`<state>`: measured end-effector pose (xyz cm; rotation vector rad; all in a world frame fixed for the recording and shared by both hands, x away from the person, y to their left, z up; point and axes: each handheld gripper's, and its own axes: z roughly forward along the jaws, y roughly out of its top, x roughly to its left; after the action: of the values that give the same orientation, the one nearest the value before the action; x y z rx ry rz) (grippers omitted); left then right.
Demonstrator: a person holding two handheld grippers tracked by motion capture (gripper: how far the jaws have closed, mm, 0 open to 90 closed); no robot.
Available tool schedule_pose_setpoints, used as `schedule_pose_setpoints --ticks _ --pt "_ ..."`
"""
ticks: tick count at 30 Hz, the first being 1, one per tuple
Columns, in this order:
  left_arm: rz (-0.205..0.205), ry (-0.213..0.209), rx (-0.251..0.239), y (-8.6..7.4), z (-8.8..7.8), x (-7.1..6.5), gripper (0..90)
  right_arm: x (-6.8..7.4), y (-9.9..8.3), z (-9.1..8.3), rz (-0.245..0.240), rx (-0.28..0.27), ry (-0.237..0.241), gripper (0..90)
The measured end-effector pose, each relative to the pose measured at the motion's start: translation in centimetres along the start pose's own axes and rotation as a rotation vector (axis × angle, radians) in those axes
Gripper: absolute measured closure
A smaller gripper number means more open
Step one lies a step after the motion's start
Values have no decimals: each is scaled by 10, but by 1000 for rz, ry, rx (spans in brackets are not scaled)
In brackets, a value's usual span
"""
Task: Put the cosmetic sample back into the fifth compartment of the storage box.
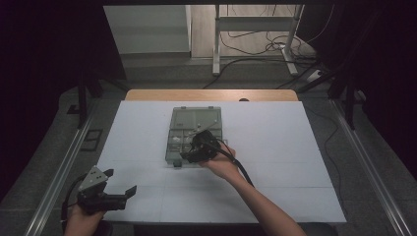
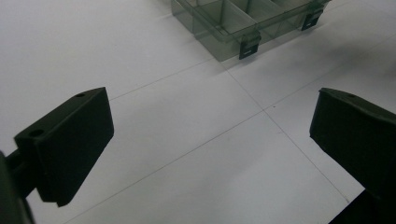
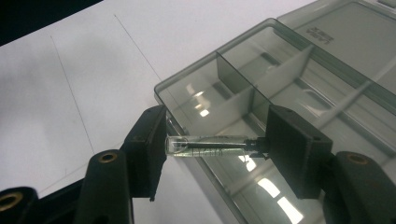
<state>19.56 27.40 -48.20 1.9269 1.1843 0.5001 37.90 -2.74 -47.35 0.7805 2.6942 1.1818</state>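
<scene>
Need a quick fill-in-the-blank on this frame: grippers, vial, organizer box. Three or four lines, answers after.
1. The right gripper is shut on a small glass ____, held end to end between its fingers.
2. That gripper is above the ____ organizer box, a see-through box split into compartments.
3. The left gripper has its fingers ____, with nothing between them.
4. The box rests on a ____ table.

Missing words: vial; plastic; open; white
</scene>
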Motion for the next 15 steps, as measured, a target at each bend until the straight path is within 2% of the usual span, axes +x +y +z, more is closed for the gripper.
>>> schedule_pose_setpoints --ticks 9,15 --pt "1 -2 1 0 0 0 3 5 10 18 -9 8 9 399" --pt "2 -4 1 0 0 0 3 7 15 28 -20 18 -3 399"
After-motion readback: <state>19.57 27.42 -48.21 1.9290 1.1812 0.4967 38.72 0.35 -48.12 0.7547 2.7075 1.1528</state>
